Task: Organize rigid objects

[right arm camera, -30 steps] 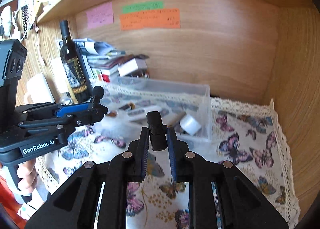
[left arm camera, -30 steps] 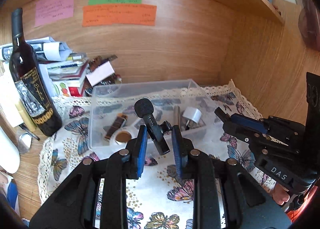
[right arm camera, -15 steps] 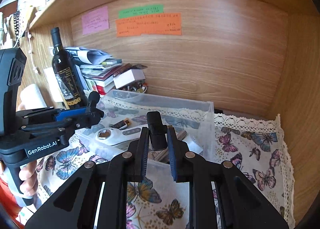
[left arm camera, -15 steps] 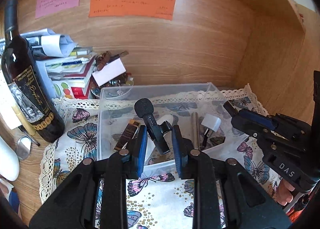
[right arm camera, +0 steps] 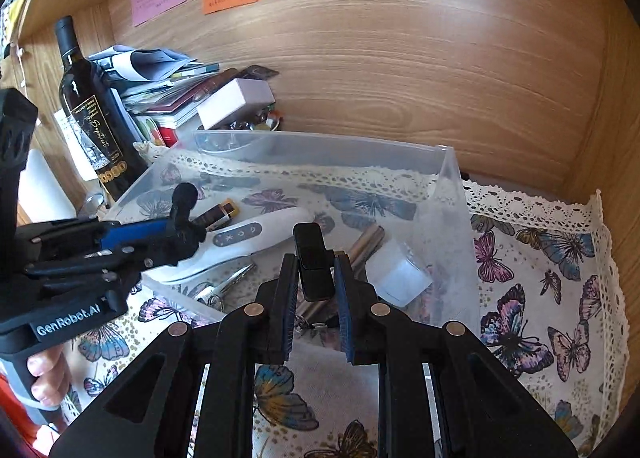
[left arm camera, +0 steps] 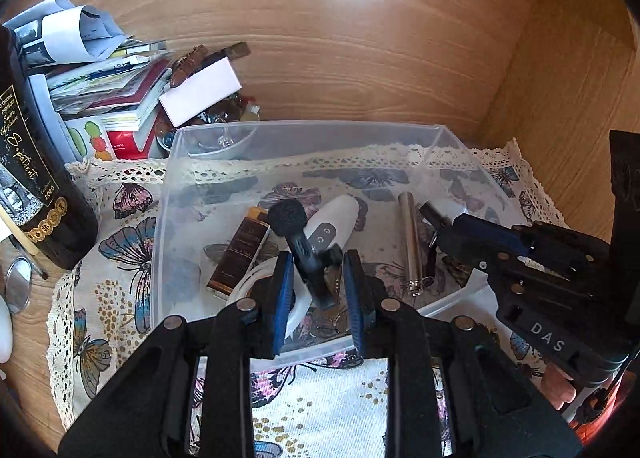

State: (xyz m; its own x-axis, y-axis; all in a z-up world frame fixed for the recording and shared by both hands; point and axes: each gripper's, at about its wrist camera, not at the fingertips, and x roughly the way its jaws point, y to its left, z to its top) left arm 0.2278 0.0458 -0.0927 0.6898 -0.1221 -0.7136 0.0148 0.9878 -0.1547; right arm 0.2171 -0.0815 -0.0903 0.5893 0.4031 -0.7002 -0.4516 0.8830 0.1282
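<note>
My left gripper [left arm camera: 316, 290] is shut on a small black clip-on microphone [left arm camera: 298, 236] with a foam head, held over the near part of a clear plastic bin [left arm camera: 240, 127]. It also shows in the right wrist view [right arm camera: 182, 213]. My right gripper [right arm camera: 314, 286] is shut on a small black block [right arm camera: 314, 262], held over the bin's near wall [right arm camera: 448, 193]; it shows in the left wrist view [left arm camera: 436, 217]. Inside the bin lie a white handheld device [right arm camera: 248, 236], a brown and gold box [left arm camera: 240, 254], a metal tube [left arm camera: 412, 242], a white cube [right arm camera: 398, 276] and keys [right arm camera: 224, 286].
A dark wine bottle [right arm camera: 94, 121] stands left of the bin. A heap of books, papers and a white box [left arm camera: 200, 91] sits behind it. The bin rests on a butterfly-print cloth [right arm camera: 560, 298] with lace edging. Wooden walls close in at the back and right.
Both grippers moved forward and down toward the bin, which now looks larger and closer. Each keeps hold of its black object.
</note>
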